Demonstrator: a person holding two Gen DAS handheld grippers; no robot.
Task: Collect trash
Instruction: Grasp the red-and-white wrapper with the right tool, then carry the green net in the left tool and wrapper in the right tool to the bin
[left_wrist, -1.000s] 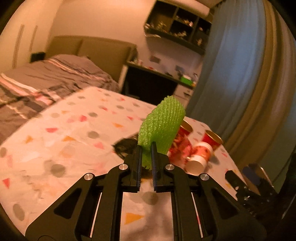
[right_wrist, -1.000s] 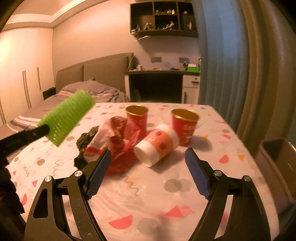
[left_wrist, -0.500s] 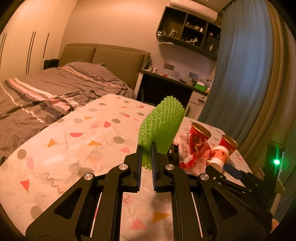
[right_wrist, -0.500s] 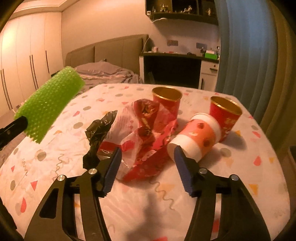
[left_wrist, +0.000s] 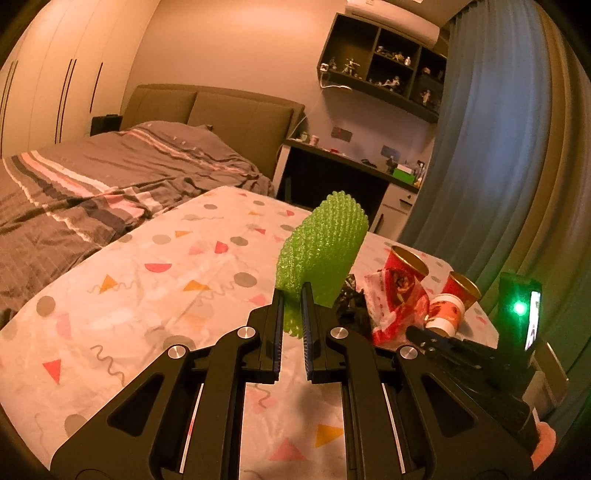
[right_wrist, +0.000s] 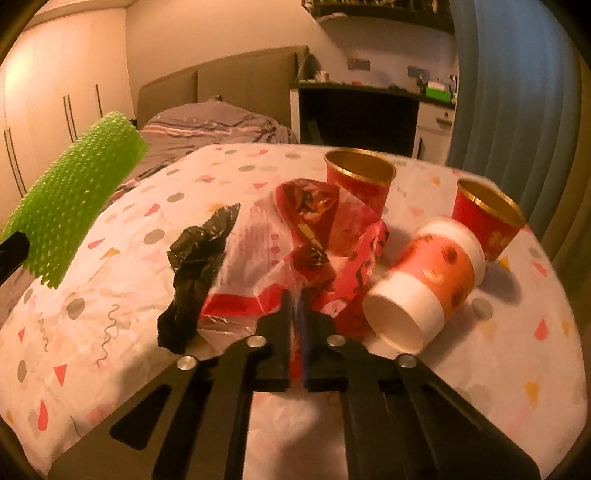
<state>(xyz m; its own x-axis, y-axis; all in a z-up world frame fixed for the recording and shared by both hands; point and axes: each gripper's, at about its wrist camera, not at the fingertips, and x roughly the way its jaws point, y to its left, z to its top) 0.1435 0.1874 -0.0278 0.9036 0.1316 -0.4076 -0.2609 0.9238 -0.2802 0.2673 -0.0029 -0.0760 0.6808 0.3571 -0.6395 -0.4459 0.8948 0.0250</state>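
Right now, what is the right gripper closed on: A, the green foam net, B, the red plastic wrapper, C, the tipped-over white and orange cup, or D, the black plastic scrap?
B: the right gripper has its jaws pinched shut on the red plastic wrapper, the tipped cup lying apart beside it.

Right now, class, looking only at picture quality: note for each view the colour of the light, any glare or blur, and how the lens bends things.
Left wrist view: warm orange cast, sharp green foam net, a green light flaring at right, fisheye-bowed curtain. Right wrist view: same orange cast, softer; the tipped paper cup and the net are slightly blurred, corners vignetted black.
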